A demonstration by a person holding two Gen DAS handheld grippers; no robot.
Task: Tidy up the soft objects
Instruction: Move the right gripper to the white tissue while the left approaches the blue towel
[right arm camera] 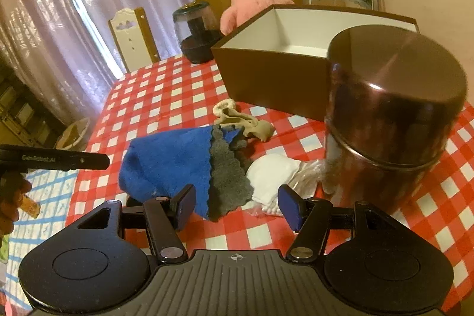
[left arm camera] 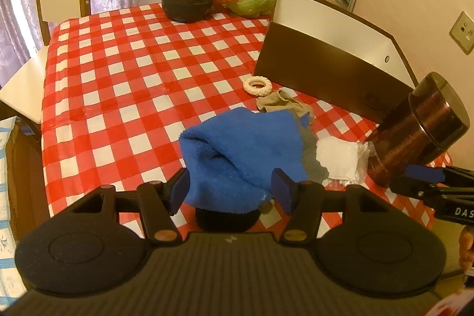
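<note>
Blue towel (left arm camera: 237, 150) lies heaped mid-table, at seven o'clock from the brown box (left arm camera: 326, 64). Left gripper (left arm camera: 231, 191) straddles its near end, pads spread, not pinching; I judge a grasp is starting, needing descent and closure. Right gripper (right arm camera: 237, 206) hangs open, empty. Only its view shows the box's empty white interior.
</note>
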